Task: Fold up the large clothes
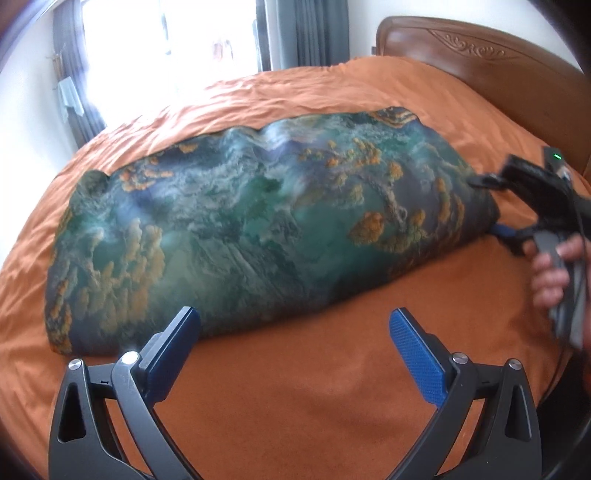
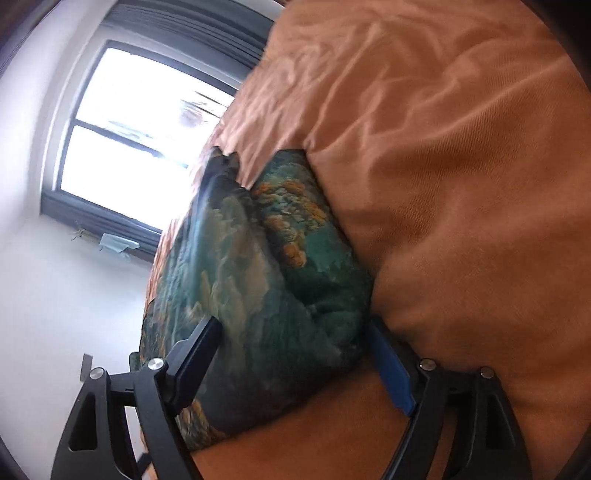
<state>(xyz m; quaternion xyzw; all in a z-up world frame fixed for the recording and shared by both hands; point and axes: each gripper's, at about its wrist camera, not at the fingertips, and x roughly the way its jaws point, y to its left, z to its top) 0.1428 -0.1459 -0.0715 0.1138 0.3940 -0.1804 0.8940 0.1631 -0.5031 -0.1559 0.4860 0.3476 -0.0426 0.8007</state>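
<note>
A large garment [image 1: 258,221] printed in teal, blue and orange lies folded into a long band across the orange bed sheet [image 1: 332,387]. My left gripper [image 1: 293,317] hovers open at its near edge, with nothing between the blue pads. My right gripper [image 1: 485,205], held by a hand [image 1: 550,273], sits at the garment's right end. In the right wrist view the garment [image 2: 266,266] bulges between the widely spread fingers of the right gripper [image 2: 295,325]. One finger lies over the cloth and the blue one beside the sheet [image 2: 461,184]. The pads do not pinch it.
A carved wooden headboard [image 1: 461,48] borders the bed at the far right. A bright window [image 1: 166,44] with grey curtains [image 1: 314,33] stands beyond the bed's far side. Wrinkled orange sheet surrounds the garment on all sides.
</note>
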